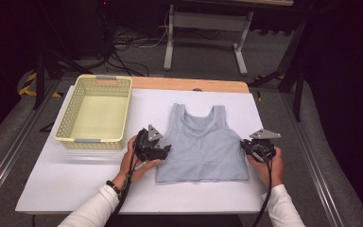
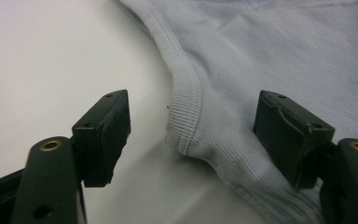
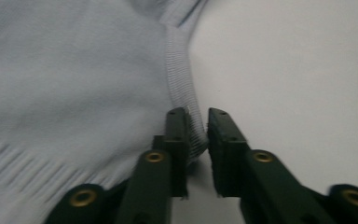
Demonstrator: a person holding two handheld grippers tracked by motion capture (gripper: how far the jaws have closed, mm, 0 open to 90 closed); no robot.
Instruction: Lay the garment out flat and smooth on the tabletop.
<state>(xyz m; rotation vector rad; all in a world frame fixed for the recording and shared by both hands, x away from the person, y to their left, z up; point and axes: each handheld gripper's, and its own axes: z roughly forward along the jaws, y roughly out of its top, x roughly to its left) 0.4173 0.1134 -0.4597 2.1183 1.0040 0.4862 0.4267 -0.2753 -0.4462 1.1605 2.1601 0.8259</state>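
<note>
The pale blue tank top (image 1: 202, 144) lies flat on the white worktop (image 1: 66, 182), its side seam pinched in the right tool (image 3: 198, 123) and straddled by the wide-apart left tool (image 2: 191, 128), which should close squarely on that ribbed edge.

The pale blue tank top (image 3: 74, 70) runs off the top and left edges of the right gripper view, blurred at its lower left, and the right gripper (image 3: 198, 135) hides the bit of ribbed edge between its near-closed jaws.
</note>
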